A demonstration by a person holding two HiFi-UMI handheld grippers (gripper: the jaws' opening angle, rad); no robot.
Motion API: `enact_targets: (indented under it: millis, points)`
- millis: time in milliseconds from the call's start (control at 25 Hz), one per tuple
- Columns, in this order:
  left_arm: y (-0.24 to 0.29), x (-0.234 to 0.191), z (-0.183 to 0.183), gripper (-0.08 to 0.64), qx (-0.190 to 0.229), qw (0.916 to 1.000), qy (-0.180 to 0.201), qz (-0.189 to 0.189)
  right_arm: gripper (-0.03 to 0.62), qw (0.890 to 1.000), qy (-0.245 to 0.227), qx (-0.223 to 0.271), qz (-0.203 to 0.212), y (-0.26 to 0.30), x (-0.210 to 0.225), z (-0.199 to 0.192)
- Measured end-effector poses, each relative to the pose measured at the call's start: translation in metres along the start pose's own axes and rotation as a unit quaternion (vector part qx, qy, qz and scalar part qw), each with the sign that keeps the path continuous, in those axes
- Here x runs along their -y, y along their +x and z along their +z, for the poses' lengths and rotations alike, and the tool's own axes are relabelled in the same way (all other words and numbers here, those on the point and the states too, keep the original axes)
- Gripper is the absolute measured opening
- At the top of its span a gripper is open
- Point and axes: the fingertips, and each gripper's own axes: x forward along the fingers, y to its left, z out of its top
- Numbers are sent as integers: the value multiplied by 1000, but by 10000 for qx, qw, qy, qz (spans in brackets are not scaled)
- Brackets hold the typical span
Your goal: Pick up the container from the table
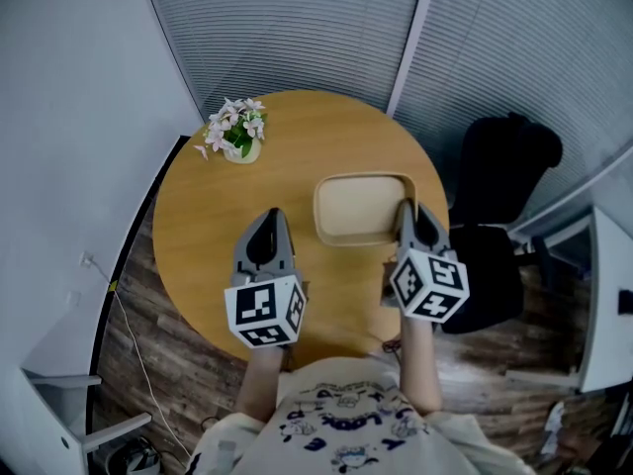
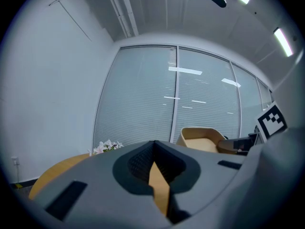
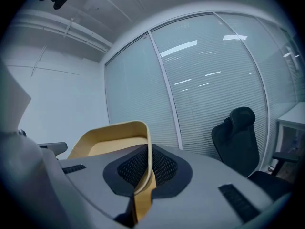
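The container is a shallow beige tray with rounded corners, on the right half of the round wooden table. My right gripper is shut on its right rim; in the right gripper view the thin wall of the container runs between the jaws of that gripper. My left gripper hovers over the table to the left of the container, apart from it and shut on nothing. In the left gripper view, the left gripper has its jaws closed, with the container ahead to the right.
A small pot of pink-white flowers stands at the table's far left. A black office chair is close to the table's right side, with a white desk beyond it. Glass walls with blinds stand behind the table.
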Motion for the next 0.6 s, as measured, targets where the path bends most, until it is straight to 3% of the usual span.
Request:
enact_targets:
  millis: [600]
  points:
    - [4, 6, -2, 2, -20, 10000, 10, -55, 14, 10000, -18, -36, -8, 0, 1, -4]
